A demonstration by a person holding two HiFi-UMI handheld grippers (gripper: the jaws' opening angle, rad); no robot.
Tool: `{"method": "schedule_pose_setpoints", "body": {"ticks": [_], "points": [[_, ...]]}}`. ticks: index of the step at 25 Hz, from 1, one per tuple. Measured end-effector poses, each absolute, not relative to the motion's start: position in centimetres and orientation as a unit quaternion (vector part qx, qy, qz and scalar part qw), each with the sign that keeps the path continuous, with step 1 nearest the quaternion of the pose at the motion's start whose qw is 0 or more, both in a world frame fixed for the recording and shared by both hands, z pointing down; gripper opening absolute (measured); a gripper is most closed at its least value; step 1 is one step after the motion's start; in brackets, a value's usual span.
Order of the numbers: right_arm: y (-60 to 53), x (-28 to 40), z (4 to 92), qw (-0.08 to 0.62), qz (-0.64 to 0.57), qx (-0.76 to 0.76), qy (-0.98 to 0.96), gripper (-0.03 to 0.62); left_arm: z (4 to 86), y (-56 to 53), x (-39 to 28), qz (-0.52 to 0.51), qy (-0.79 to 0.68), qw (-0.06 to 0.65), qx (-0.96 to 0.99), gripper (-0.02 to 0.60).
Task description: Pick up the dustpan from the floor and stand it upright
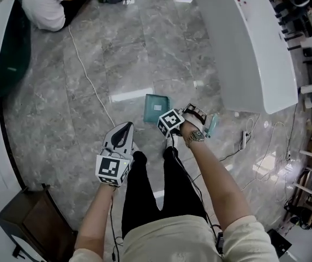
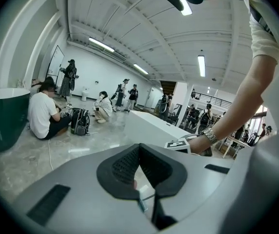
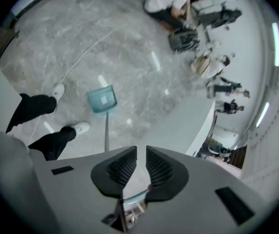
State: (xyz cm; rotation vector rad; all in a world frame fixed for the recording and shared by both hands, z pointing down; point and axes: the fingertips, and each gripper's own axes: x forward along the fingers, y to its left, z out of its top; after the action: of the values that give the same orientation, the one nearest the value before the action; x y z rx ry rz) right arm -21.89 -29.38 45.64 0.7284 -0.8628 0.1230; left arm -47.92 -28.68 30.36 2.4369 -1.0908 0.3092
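Note:
The teal dustpan (image 1: 156, 108) has its pan down at the grey floor, just ahead of my feet. Its long handle (image 3: 105, 130) rises from the pan (image 3: 102, 100) toward my right gripper (image 3: 140, 156). A teal piece of it shows deep between the jaws, whose tips stay slightly apart. In the head view the right gripper (image 1: 169, 121) hangs over the handle, and the handle's teal end (image 1: 213, 125) sticks out past my wrist. My left gripper (image 1: 124, 130) is beside my left leg with its jaws together and nothing in them (image 2: 139, 146).
A long white counter (image 1: 249, 42) runs along the right. A dark green tub (image 1: 3, 48) stands at the left, a brown cabinet (image 1: 30, 222) at the near left. A white cable (image 1: 88, 75) crosses the floor. A person (image 1: 47, 4) sits at the far left.

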Motion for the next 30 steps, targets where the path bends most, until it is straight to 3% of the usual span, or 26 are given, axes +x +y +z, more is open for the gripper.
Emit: {"method": "schedule_pose_setpoints", "body": {"ticks": [2, 10, 16, 23, 30], "points": [[-30.6, -24.6, 42.5, 0.791, -0.006, 0.392, -0.47, 0.02, 28.8, -28.3, -47.3, 0.106, -0.391, 0.225, 0.886, 0.009], [-26.6, -25.3, 29.3, 0.618, -0.016, 0.542, -0.569, 0.017, 22.5, -24.0, -43.0, 0.105, -0.384, 0.226, 0.889, 0.009], [-23.2, -21.2, 21.9, 0.476, -0.008, 0.614, -0.63, 0.017, 18.5, -19.6, -39.1, 0.089, -0.425, 0.199, 0.878, 0.009], [-15.5, -14.8, 10.4, 0.254, -0.022, 0.622, -0.741, 0.017, 11.7, -12.3, -31.0, 0.057, -0.505, 0.165, 0.845, 0.009], [-7.0, -7.8, 5.5, 0.139, 0.061, 0.58, -0.801, 0.017, 5.9, -4.0, -22.0, 0.041, -0.542, 0.142, 0.827, 0.009]]}}
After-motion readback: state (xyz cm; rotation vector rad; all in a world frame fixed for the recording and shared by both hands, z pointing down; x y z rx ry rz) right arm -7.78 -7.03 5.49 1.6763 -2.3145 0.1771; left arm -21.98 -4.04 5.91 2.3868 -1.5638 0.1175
